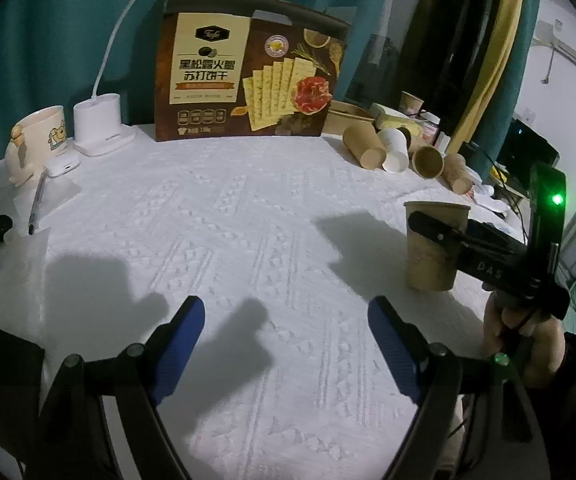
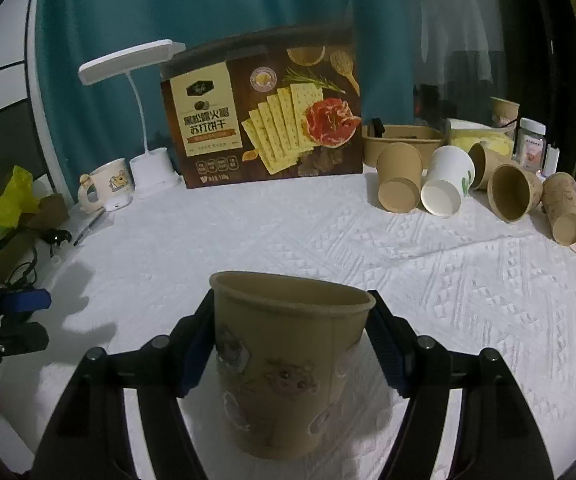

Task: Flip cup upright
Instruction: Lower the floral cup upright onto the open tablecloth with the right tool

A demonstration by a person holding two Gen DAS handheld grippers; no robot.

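A brown paper cup (image 2: 284,364) with printed pictures stands mouth up between the blue pads of my right gripper (image 2: 288,340), which is shut on its upper wall. In the left wrist view the same cup (image 1: 432,256) sits upright on the white cloth at the right, with the right gripper's black finger across it and a hand below. My left gripper (image 1: 286,332) hovers over bare cloth, open, nothing between its blue pads. The cup's base looks to be at the cloth.
Several paper cups (image 2: 400,184) lie on their sides at the back right, one of them white (image 2: 446,188). A cracker box (image 2: 264,120), a white desk lamp (image 2: 152,168) and a mug (image 2: 108,184) stand along the back. A pen (image 1: 36,204) and cables lie left.
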